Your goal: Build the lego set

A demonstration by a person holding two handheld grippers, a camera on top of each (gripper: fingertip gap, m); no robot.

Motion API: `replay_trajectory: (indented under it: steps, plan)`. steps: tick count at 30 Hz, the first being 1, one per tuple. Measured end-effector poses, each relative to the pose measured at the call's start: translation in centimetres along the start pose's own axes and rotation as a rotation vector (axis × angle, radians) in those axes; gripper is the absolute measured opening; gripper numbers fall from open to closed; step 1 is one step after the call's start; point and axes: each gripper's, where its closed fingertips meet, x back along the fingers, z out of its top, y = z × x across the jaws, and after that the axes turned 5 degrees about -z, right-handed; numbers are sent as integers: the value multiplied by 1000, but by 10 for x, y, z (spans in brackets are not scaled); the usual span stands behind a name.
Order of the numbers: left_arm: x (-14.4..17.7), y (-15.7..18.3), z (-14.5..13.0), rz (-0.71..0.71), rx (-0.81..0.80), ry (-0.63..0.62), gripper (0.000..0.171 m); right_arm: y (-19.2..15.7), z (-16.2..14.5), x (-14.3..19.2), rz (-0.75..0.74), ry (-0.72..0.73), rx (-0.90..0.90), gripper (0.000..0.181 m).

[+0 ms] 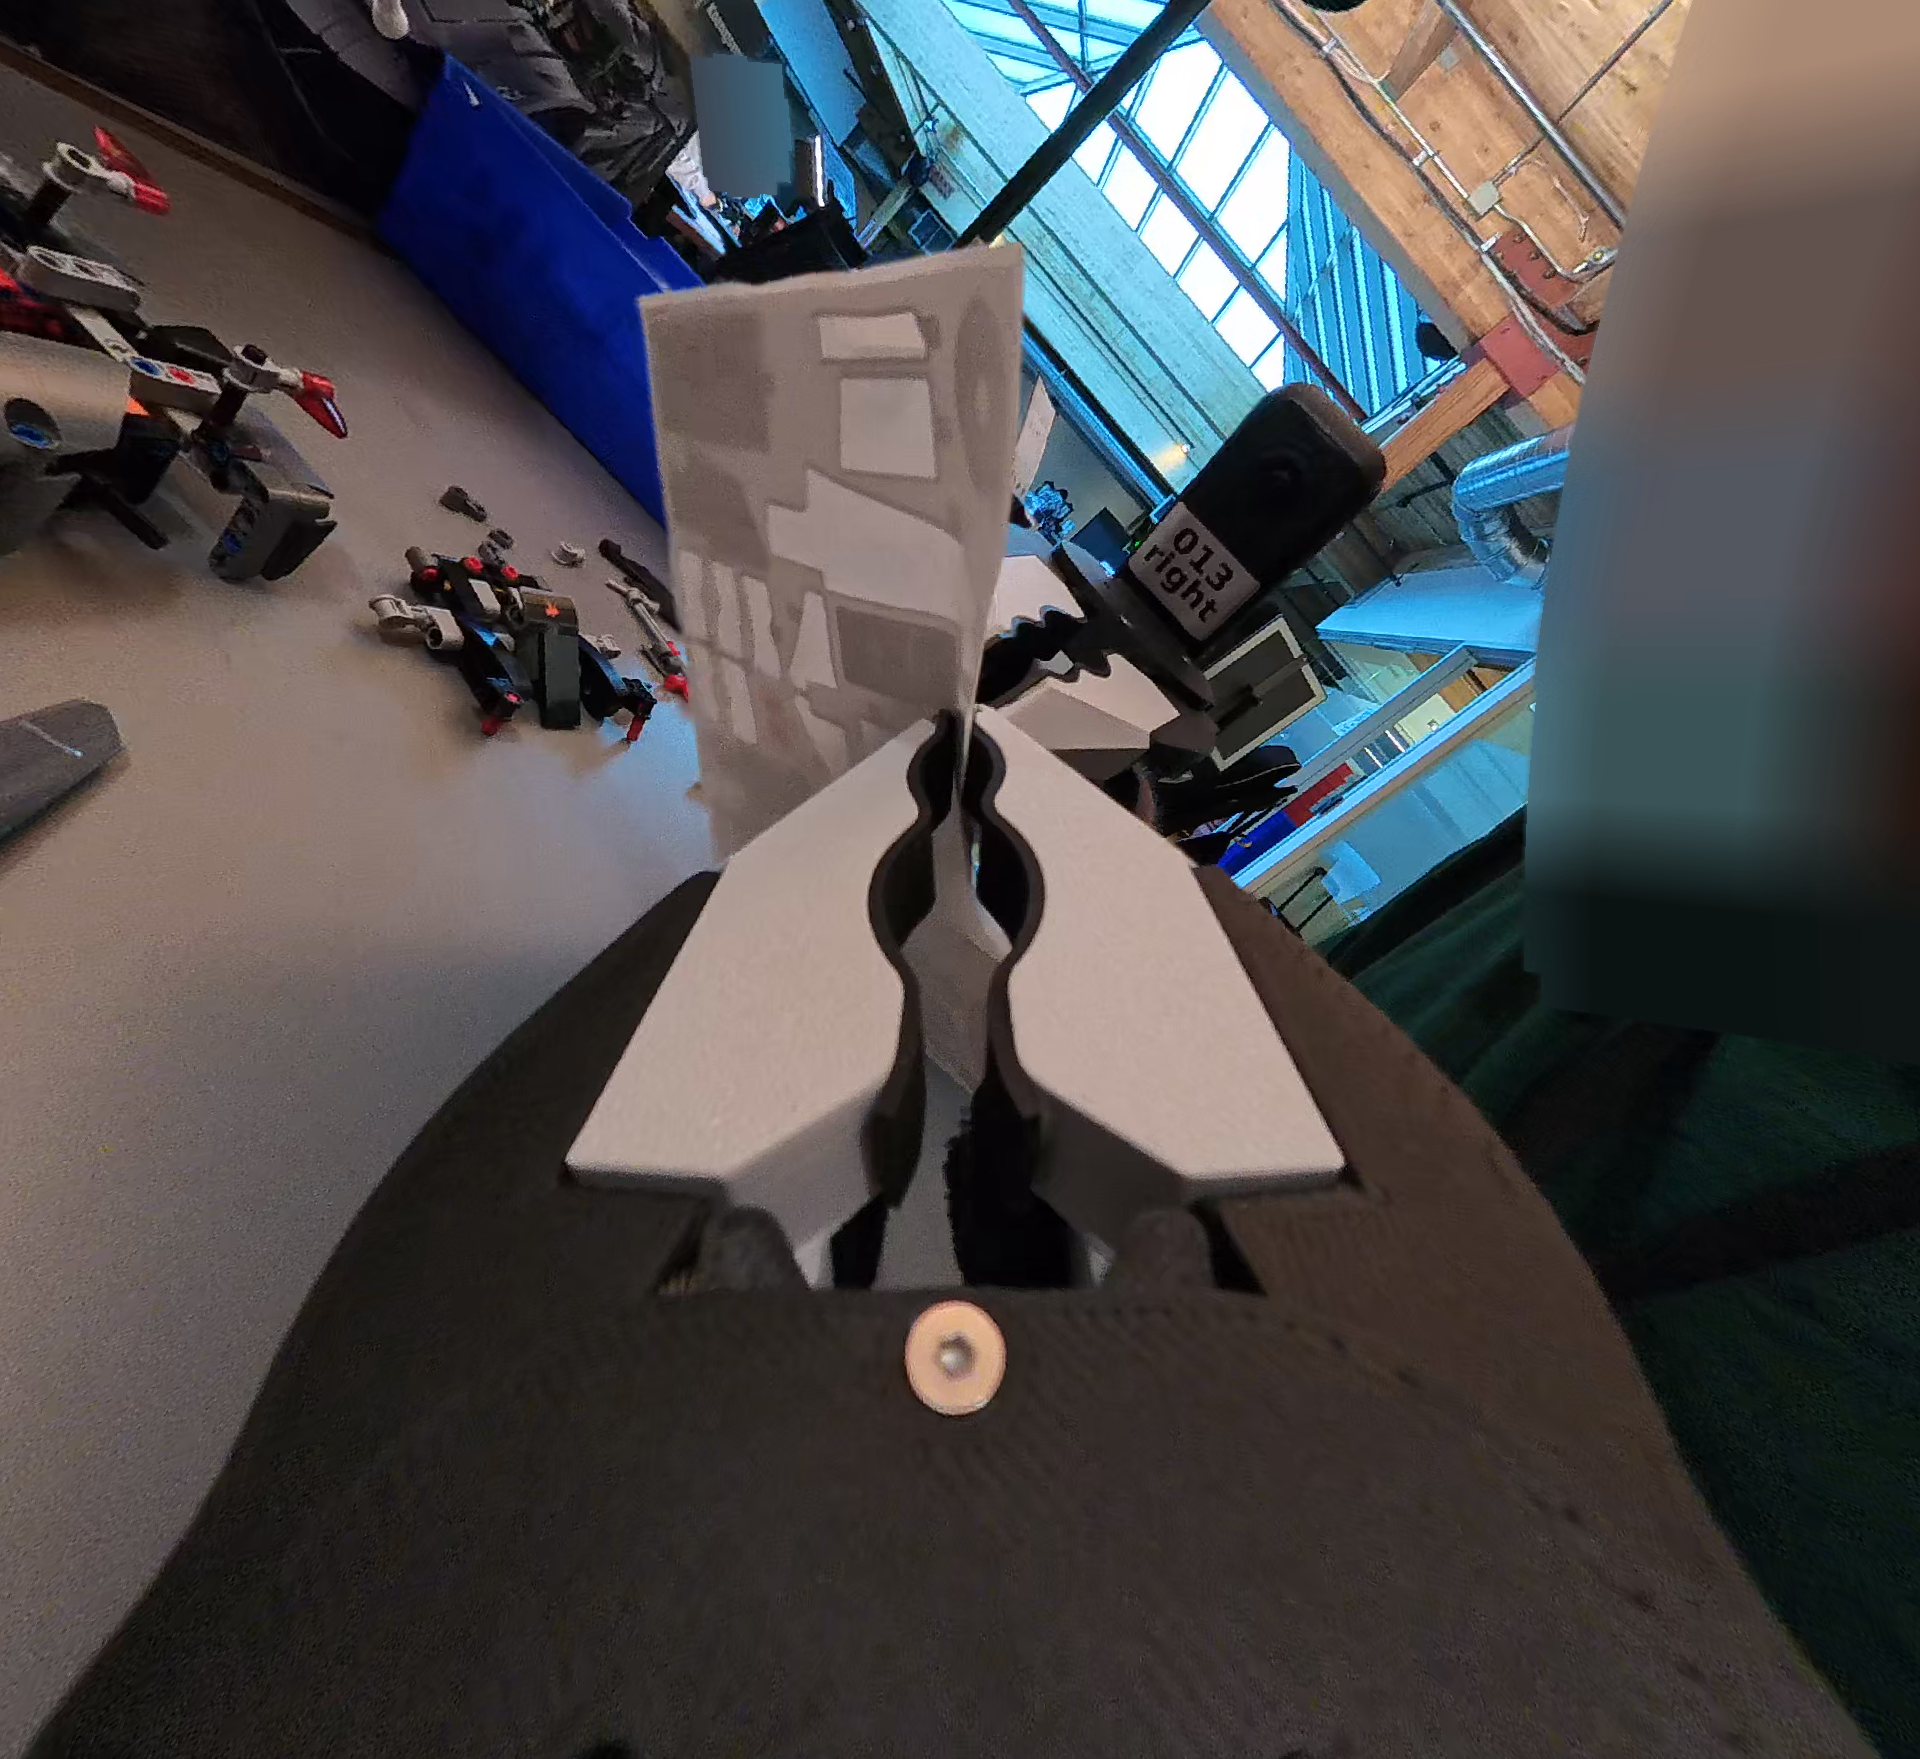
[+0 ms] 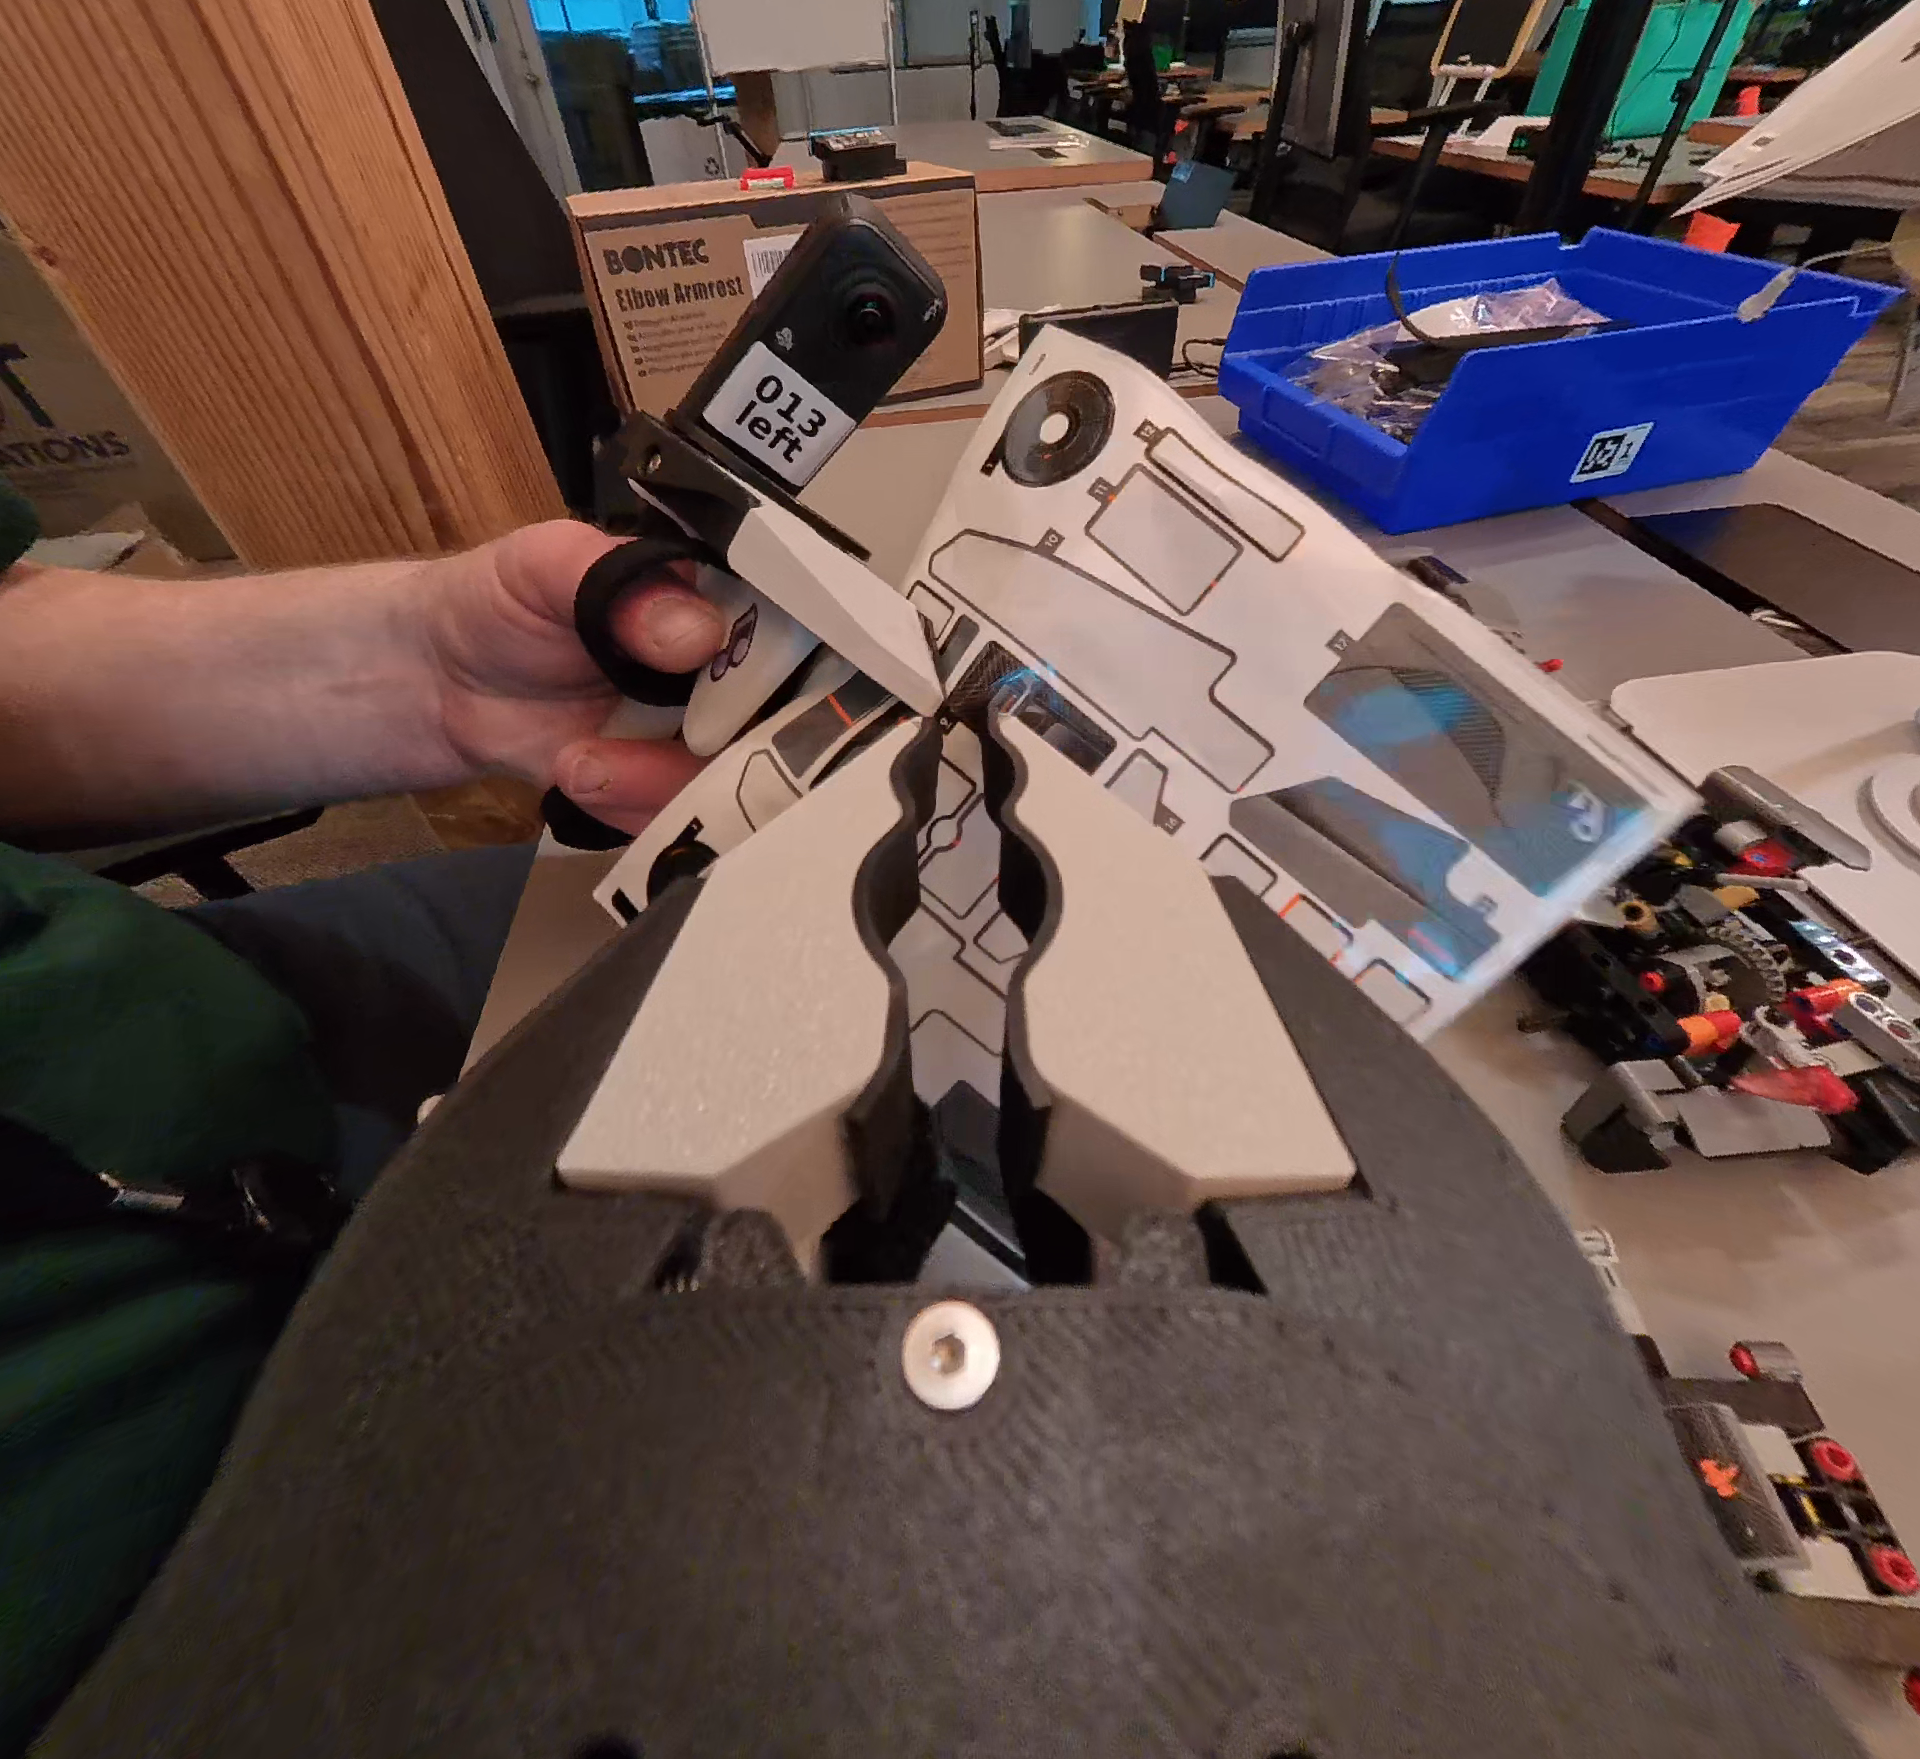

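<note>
Two grippers meet at one sticker sheet [image 2: 1195, 660], held in the air above the table [image 2: 1704, 1221]. The left gripper [image 1: 956, 753] is clamped on the sheet's lower edge; the sheet rises toward 12 o'clock in the left wrist view. The right gripper [image 2: 951, 722] has its tips nearly together at the point where the left gripper grips the sheet; whether they pinch a sticker corner cannot be told. The sheet is thin, light and limp, so it bows under its own weight. Grip it at a bare margin, close to the decal being lifted. The partly built lego model [image 2: 1745, 1013] lies at 4 o'clock, beside the blue bin [image 2: 1558, 379] at 2 o'clock.
</note>
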Motion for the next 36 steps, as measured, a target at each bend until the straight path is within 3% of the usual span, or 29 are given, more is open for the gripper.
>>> replay_trajectory:
  steps: [14, 25, 30, 36]
  plan:
    - [-5, 12, 10, -163, 95, 78, 0, -5, 13, 4, 38, 66, 62, 8]
    - [-14, 14, 10, -186, 15, 54, 0, -3, 17, 12, 175, 118, -148, 6]
    - [-18, 24, 8, -217, -38, -3, 0, -5, 25, 20, 331, 189, -334, 5]
    - [-21, 22, 6, -186, -93, -45, 0, -4, 22, 22, 343, 178, -374, 5]
